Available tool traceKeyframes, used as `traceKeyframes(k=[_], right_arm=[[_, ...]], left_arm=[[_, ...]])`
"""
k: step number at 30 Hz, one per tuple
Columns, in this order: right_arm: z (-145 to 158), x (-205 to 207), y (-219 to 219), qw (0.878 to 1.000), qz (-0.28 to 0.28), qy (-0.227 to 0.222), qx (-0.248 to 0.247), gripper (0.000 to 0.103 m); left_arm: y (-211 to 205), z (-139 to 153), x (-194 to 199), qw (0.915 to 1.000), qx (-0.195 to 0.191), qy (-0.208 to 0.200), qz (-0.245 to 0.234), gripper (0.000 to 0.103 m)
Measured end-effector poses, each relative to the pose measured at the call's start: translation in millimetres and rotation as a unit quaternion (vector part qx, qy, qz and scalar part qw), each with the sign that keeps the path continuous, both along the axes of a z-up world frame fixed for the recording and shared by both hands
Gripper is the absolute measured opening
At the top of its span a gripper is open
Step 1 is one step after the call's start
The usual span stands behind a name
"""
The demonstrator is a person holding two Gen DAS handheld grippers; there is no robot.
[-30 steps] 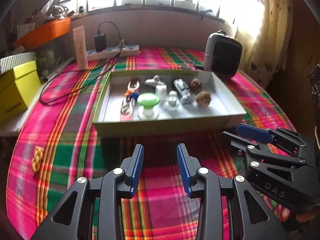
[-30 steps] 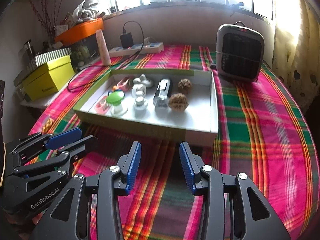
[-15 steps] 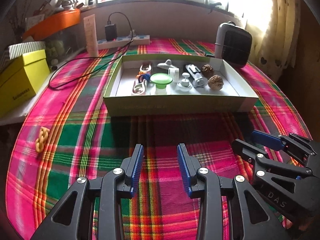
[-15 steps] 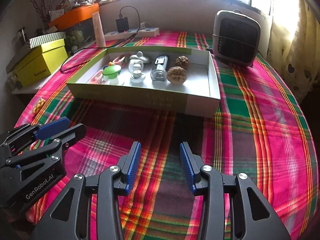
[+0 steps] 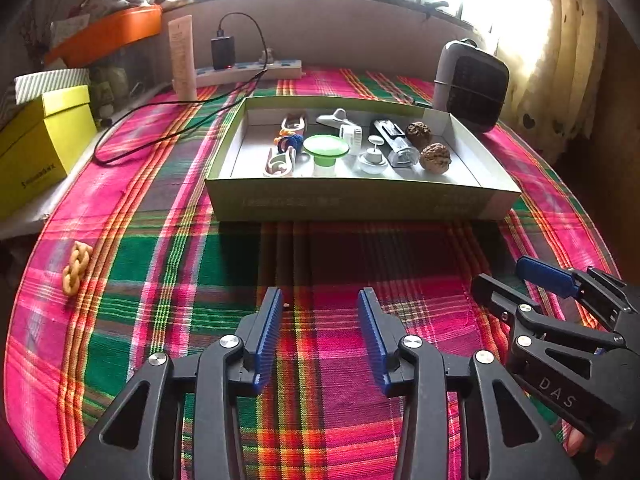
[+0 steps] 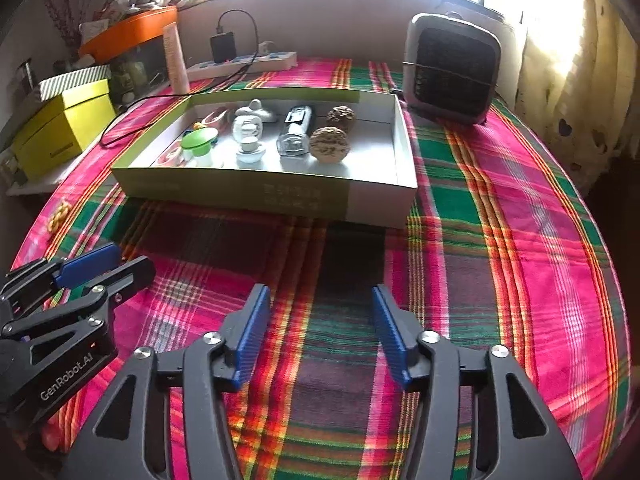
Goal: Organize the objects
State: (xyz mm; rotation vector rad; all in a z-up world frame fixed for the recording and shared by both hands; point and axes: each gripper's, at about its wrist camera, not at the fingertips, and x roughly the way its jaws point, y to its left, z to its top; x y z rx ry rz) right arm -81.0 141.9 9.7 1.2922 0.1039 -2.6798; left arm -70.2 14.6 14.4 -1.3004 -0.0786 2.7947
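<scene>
At the far left we see a yellow box (image 5: pixel 38 148) off the cloth's edge, and just inside that edge a small braided yellow chain (image 5: pixel 76 267) lies alone on the plaid tablecloth (image 5: pixel 168 264), well apart from everything else. Moving right, a black cable (image 5: pixel 160 136) loops across the cloth toward the shallow green tray (image 5: pixel 352 200), which sits mid-table with its near wall facing us. Inside it we count a green mushroom-shaped piece (image 5: pixel 325 150), a white knob (image 5: pixel 373 156), a clear-and-black clip (image 5: pixel 394 142) and two walnuts (image 5: pixel 435 157), grouped left of centre, with bare tray floor along the right wall. Behind the tray's right corner stands a small grey heater (image 5: pixel 472 84).

Between the tray's near wall and us lies a broad stretch of bare cloth. Our left gripper (image 5: pixel 320 308) hovers over it with its blue pads wide apart and nothing between them. To its right, our right gripper (image 6: pixel 318 304) is likewise spread wide and holds nothing, with open cloth running on to the table's right edge.

Compared with a second ago, both grippers have drawn back from the tray, so more cloth now shows in front of it; the tray's contents and the chain have not shifted.
</scene>
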Motion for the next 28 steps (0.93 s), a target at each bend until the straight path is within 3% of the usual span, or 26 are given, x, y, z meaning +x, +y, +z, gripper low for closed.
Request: traceKeyframes(k=[6, 28], right_arm=[[0.1, 0.2, -1.0, 1.000, 0.000, 0.001, 0.004, 0.054], [0.1, 0.5, -1.2, 1.000, 0.000, 0.000, 0.003, 0.054]], left_arm=[[4.9, -0.1, -0.6, 0.9999, -0.008, -0.002, -0.008, 0.046], [7.2, -0.7, -1.0, 0.9998, -0.018, -0.003, -0.009, 0.047]])
